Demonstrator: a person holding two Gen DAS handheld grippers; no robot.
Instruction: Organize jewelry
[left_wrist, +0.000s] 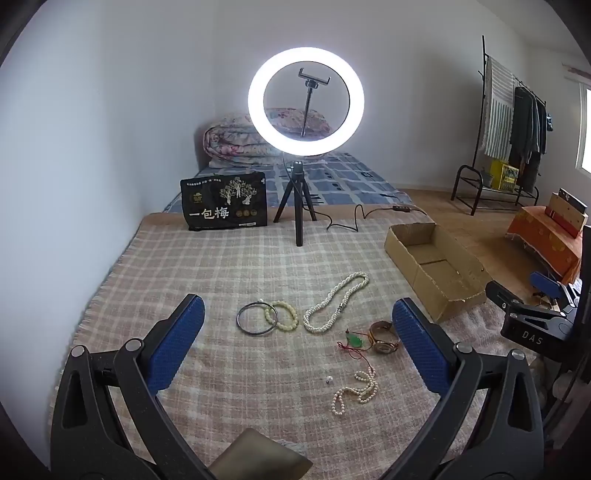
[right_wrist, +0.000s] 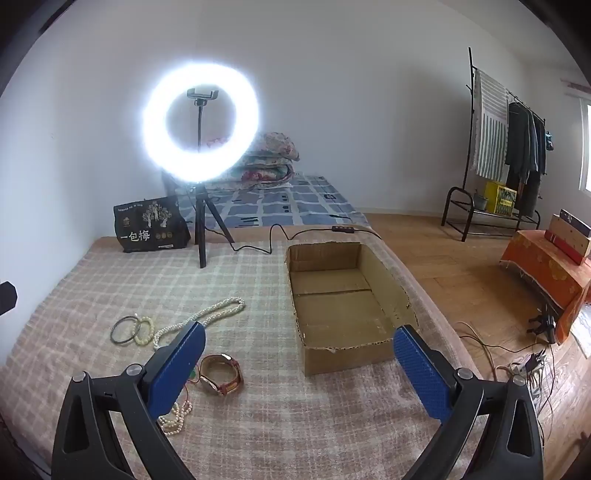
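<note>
Jewelry lies spread on a checked blanket (left_wrist: 229, 266). A dark metal bangle (left_wrist: 256, 319) touches a cream bead bracelet (left_wrist: 281, 315). To their right lie a long white pearl necklace (left_wrist: 338, 301), a gold watch (left_wrist: 384, 336) with a brown strap, a green pendant on red cord (left_wrist: 355, 341) and a small pearl strand (left_wrist: 356, 389). An open cardboard box (right_wrist: 340, 295) stands at the blanket's right edge. My left gripper (left_wrist: 297, 345) hangs open above the jewelry. My right gripper (right_wrist: 297, 367) is open between the watch (right_wrist: 219, 374) and the box. Neither holds anything.
A lit ring light on a tripod (left_wrist: 301, 192) stands at the back with its cable (left_wrist: 354, 218) trailing right. A black snack bag (left_wrist: 223, 201) leans at the back left. A bed with folded quilts (left_wrist: 236, 142), a clothes rack (left_wrist: 517, 125) and an orange-draped table (right_wrist: 546, 273) lie beyond.
</note>
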